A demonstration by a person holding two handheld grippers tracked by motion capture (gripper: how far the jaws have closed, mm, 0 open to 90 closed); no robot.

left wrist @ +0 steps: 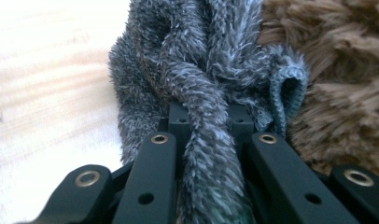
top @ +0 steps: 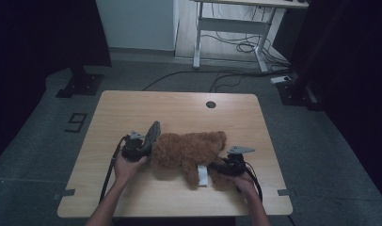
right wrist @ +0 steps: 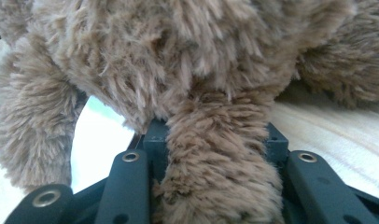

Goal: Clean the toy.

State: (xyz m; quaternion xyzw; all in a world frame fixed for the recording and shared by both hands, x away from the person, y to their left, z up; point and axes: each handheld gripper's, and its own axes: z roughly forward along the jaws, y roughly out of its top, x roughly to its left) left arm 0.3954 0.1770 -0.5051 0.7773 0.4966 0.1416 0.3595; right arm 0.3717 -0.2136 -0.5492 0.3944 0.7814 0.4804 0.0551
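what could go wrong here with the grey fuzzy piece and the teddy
The left tongs pinch only a bunched fold of the grey knitted piece; pulling it toward the teddy bear could slip the fold out. The right tongs clamp one plush limb, so a hard tug may drag or twist the bear across the table instead of steadying it.

black jaws w/ brass-ringed screw holes

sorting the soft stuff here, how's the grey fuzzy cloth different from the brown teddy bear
The grey cloth is grey, small and bunched, held up off the table in the left gripper. The teddy bear is brown, far bigger, and lies flat on the table, one limb clamped by the right gripper. Both are fuzzy and soft, and each is gripped.
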